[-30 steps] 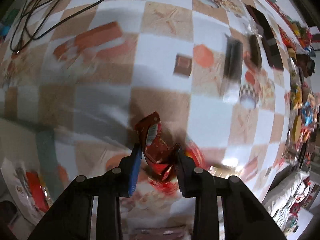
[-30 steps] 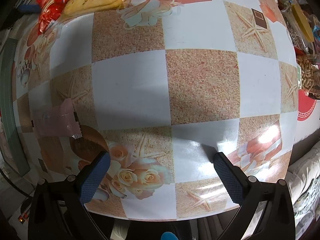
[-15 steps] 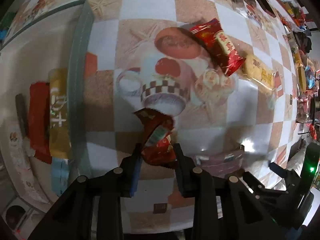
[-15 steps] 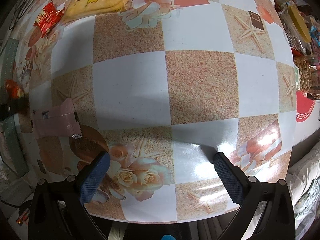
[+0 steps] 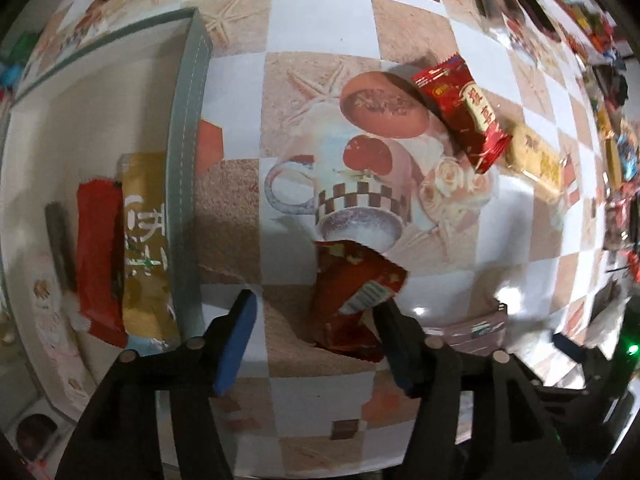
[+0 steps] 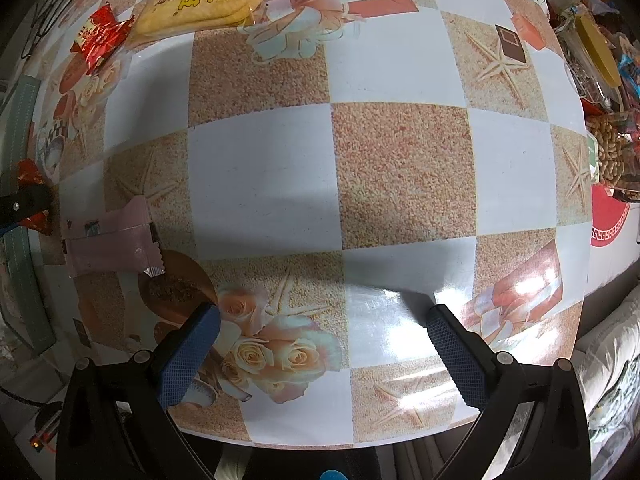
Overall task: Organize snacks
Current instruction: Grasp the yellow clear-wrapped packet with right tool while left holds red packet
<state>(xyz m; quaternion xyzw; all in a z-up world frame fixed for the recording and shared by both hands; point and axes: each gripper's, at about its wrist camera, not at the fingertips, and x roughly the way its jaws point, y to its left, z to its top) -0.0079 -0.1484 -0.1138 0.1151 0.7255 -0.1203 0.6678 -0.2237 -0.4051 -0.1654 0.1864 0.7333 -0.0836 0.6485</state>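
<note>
While left gripper [image 5: 316, 330] jaws are opening around the red snack packet [image 5: 354, 300] | step: release, lower centre | right gripper [image 6: 322, 342] wide, empty | next: pink wrapper [image 6: 110, 242].

Two downward wrist views, shared tablecloth [image 5: 320, 64]

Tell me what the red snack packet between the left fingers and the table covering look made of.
Red snack packet: seemingly glossy plastic or foil film, crinkled, printed, with a barcode label. Table covering: probably wipe-clean vinyl or oilcloth; the printed checks show bright glare patches.
</note>
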